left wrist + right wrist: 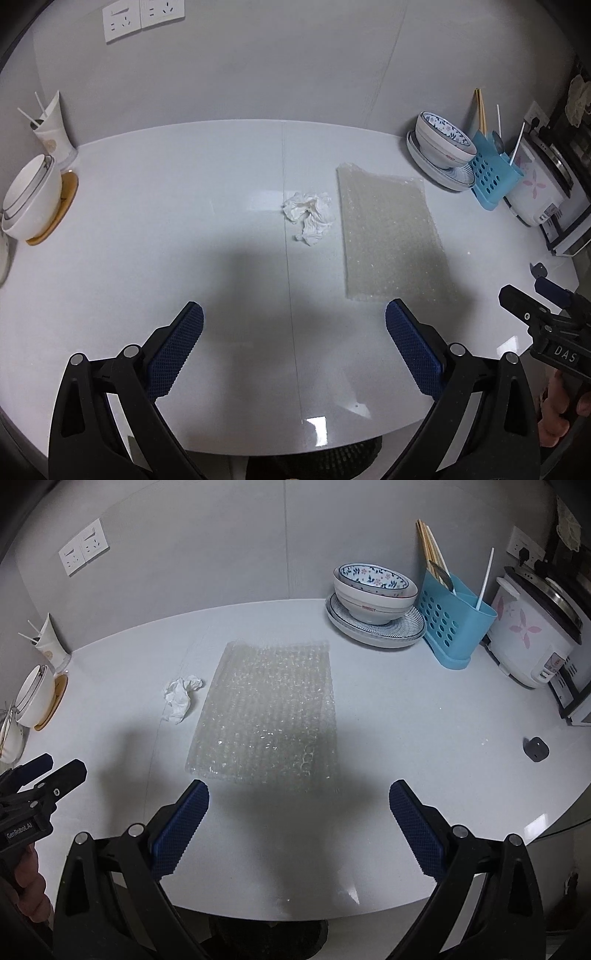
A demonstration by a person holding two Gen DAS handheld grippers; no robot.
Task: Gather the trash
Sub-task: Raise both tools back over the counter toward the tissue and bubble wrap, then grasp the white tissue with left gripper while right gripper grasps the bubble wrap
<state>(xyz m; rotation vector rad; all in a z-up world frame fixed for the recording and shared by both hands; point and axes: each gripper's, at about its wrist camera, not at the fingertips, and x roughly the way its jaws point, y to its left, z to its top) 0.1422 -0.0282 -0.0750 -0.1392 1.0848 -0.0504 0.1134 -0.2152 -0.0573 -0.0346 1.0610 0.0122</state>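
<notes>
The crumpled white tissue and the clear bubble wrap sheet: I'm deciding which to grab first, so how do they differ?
The crumpled white tissue is small, opaque and bunched into a raised wad; the clear bubble wrap sheet is far larger, translucent and lies flat. The tissue sits left of the sheet, slightly apart. Both rest loose on the white table, untouched, with both tongs open.

A crumpled white tissue (309, 217) lies just left of a flat, clear bubble-wrap sheet (266, 712).

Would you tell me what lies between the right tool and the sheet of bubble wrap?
Only bare white tabletop separates the right tool from the clear bubble wrap sheet, per the right wrist view.
</notes>
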